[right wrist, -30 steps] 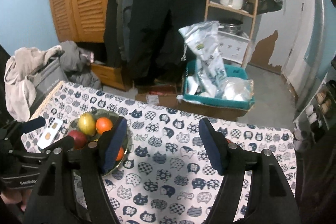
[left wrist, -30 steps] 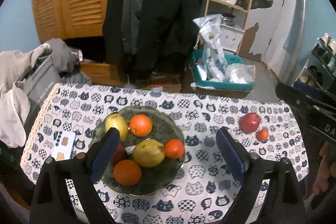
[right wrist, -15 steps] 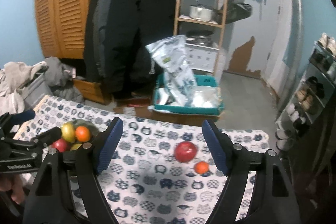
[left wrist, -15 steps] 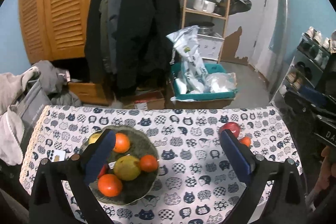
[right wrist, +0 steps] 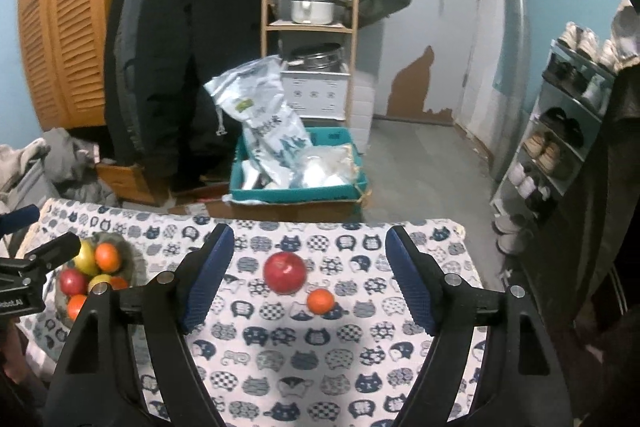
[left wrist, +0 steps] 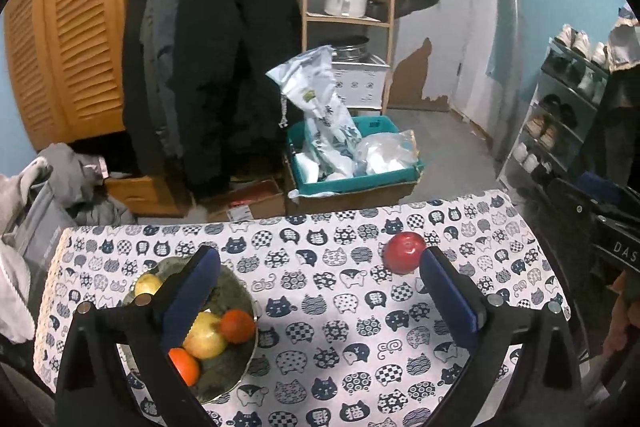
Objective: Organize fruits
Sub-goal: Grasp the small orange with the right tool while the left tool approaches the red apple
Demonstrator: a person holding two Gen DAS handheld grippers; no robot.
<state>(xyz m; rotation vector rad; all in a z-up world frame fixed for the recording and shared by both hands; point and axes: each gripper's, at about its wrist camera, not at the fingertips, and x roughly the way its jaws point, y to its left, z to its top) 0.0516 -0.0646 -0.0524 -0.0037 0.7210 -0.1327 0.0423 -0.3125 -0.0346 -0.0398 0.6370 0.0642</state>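
Jaws of my left gripper point(left wrist: 320, 303) and right gripper point(right wrist: 310, 277) stand apart, empty, having just been opening; round red apple point(right wrist: 285, 272) and small orange tangerine point(right wrist: 320, 300) lie on cat-print tablecloth point(right wrist: 320, 367), well apart from grey fruit bowl point(left wrist: 236, 367).

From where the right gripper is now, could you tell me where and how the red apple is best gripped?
Grip the red apple across its widest middle, coming down from above and slightly in front. It is round and sits alone on the tablecloth; only the small orange lies close by. The open right gripper already frames it.

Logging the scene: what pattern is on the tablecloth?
Navy cat faces on white tablecloth; clearest in the right wrist view.
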